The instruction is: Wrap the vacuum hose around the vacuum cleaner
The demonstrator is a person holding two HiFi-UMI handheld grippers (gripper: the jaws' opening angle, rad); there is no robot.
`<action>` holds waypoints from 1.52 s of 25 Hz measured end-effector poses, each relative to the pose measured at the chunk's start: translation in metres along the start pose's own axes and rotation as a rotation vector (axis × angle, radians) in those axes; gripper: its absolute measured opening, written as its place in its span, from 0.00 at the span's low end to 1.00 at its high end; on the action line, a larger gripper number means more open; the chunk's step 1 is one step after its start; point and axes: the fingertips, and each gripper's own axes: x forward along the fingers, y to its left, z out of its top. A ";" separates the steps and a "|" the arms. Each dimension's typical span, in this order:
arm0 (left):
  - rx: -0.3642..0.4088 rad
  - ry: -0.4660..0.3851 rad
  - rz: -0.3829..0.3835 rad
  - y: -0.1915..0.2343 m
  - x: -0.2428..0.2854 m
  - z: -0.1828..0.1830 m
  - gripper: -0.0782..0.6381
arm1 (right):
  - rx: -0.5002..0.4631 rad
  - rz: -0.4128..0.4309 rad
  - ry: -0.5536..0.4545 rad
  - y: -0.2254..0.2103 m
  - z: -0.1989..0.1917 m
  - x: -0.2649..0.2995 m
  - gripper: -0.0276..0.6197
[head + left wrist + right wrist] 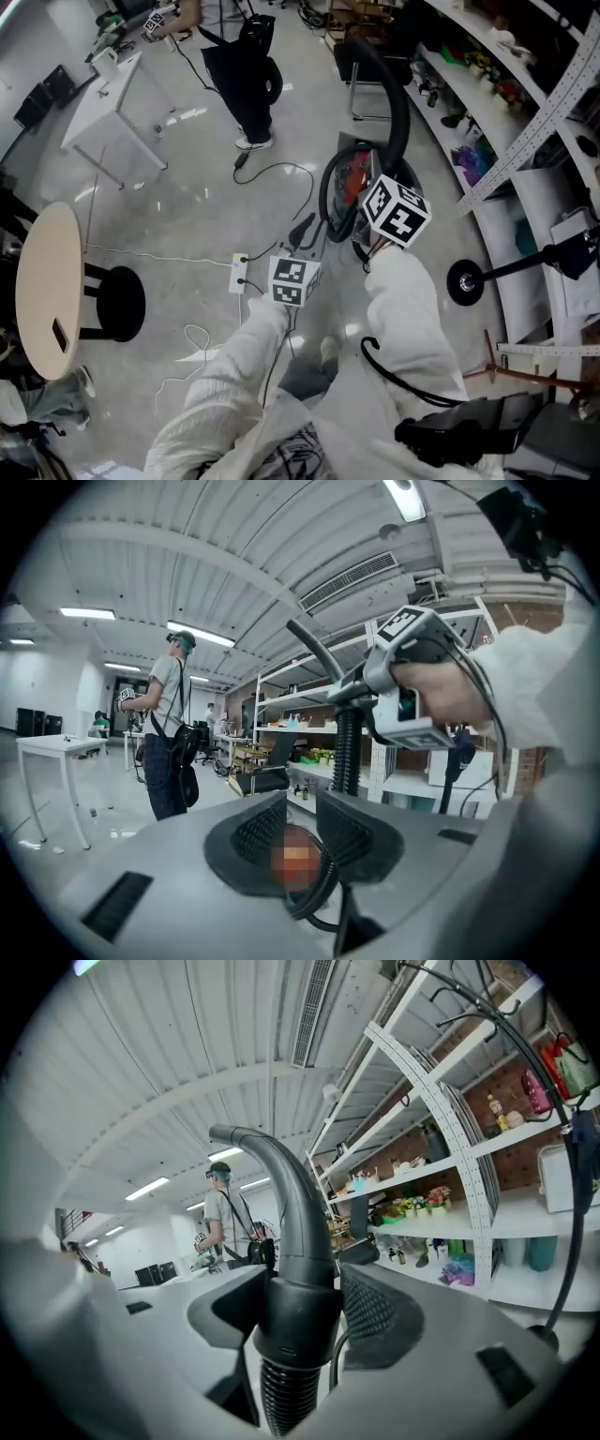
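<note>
In the head view the red and black vacuum cleaner (pixel 349 183) stands on the floor in front of me, and its black hose (pixel 398 103) arches up behind it. My right gripper (pixel 394 211) hovers over the cleaner. In the right gripper view, my right gripper (pixel 300 1307) is shut on the hose's smooth black cuff (pixel 292 1321), above the ribbed part; the curved tube (pixel 281 1185) rises past it. My left gripper (pixel 295 279) is lower and to the left. Its jaws (pixel 302 822) stand slightly apart with nothing gripped, facing the ribbed hose (pixel 347 752) and the right gripper (pixel 412 691).
A white power strip (pixel 240 272) with trailing cords lies on the floor left of the cleaner. A white table (pixel 108 108), a round wooden table (pixel 47 281) and a black stool (pixel 117 302) are at the left. Shelving (pixel 525 122) and a black stand base (pixel 466 281) line the right. A person (pixel 248 66) stands beyond.
</note>
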 end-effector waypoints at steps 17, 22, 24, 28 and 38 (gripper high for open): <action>-0.056 -0.067 0.011 0.136 0.087 0.054 0.25 | 0.057 0.059 -0.164 0.093 0.174 0.164 0.42; -0.063 -0.111 0.027 0.222 0.129 0.107 0.25 | 0.143 0.001 -0.304 0.102 0.253 0.190 0.42; -0.047 -0.127 0.018 0.239 0.150 0.125 0.25 | 0.144 -0.017 -0.365 0.098 0.284 0.190 0.42; -0.049 -0.144 -0.013 0.248 0.194 0.143 0.25 | 0.140 -0.056 -0.459 0.080 0.340 0.195 0.42; -0.057 -0.080 -0.071 0.262 0.301 0.160 0.11 | 0.096 -0.075 -0.501 0.043 0.396 0.282 0.42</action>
